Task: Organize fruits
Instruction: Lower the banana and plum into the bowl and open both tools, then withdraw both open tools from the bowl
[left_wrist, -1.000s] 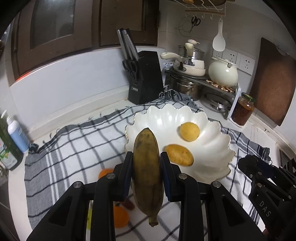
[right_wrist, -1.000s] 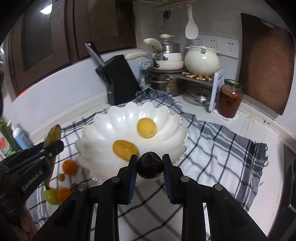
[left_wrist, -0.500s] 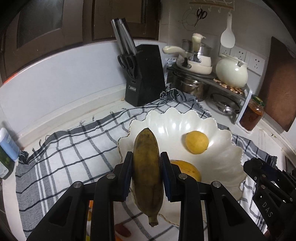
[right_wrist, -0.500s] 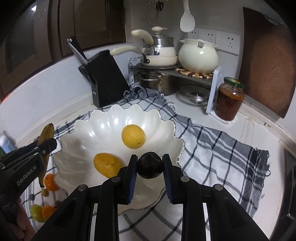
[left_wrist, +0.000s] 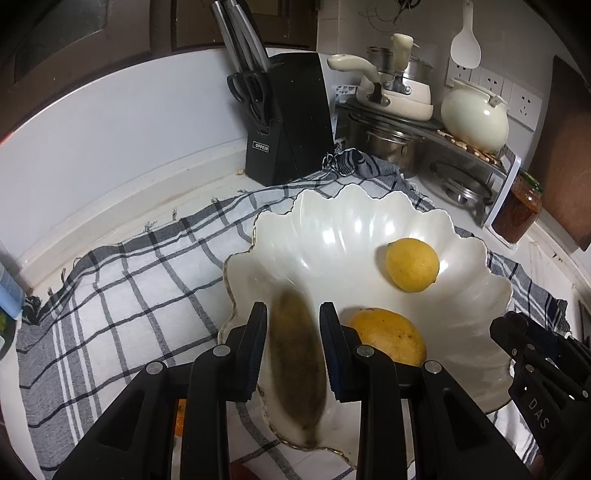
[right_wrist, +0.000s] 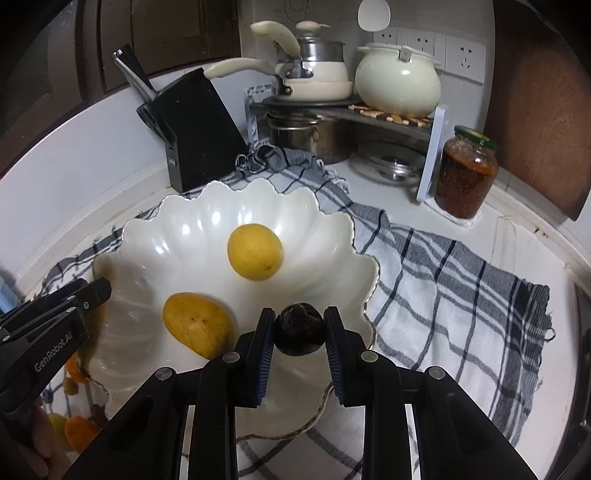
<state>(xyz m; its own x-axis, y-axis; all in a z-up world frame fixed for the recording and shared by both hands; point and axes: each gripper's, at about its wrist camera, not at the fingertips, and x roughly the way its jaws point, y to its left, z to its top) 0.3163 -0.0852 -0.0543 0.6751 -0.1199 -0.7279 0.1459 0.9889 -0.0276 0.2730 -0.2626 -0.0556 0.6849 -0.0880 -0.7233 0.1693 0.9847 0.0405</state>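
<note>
Both grippers have dropped in over the scalloped white ceramic bowl (left_wrist: 480, 295), left gripper (left_wrist: 293, 341) jaws pinching the soft overripe brownish banana (left_wrist: 295, 365) mid-length, right gripper (right_wrist: 299, 328) jaws clamping the small slick dark round fruit (right_wrist: 298, 329), so go gentle.

Black hand-held gripper (left_wrist: 293, 343), blue pads (right_wrist: 265, 354) (ribbed), silver screws

A black knife block (left_wrist: 288, 118) stands at the back edge of the counter (right_wrist: 517, 236), scissors (left_wrist: 247, 88) hanging in its side. Right of it, in the back corner, a metal rack (right_wrist: 369, 110) carries a cream saucepan (right_wrist: 314, 79) and a cream lidded pot (right_wrist: 399, 83), with a steel pot (right_wrist: 306, 136) underneath. A jar (right_wrist: 465, 173) of reddish-brown preserve sits by the rack's right end. A dark wooden board (right_wrist: 543, 110) leans along the counter's right edge. A white spoon (left_wrist: 465, 44) hangs above wall sockets (right_wrist: 428, 48).
</note>
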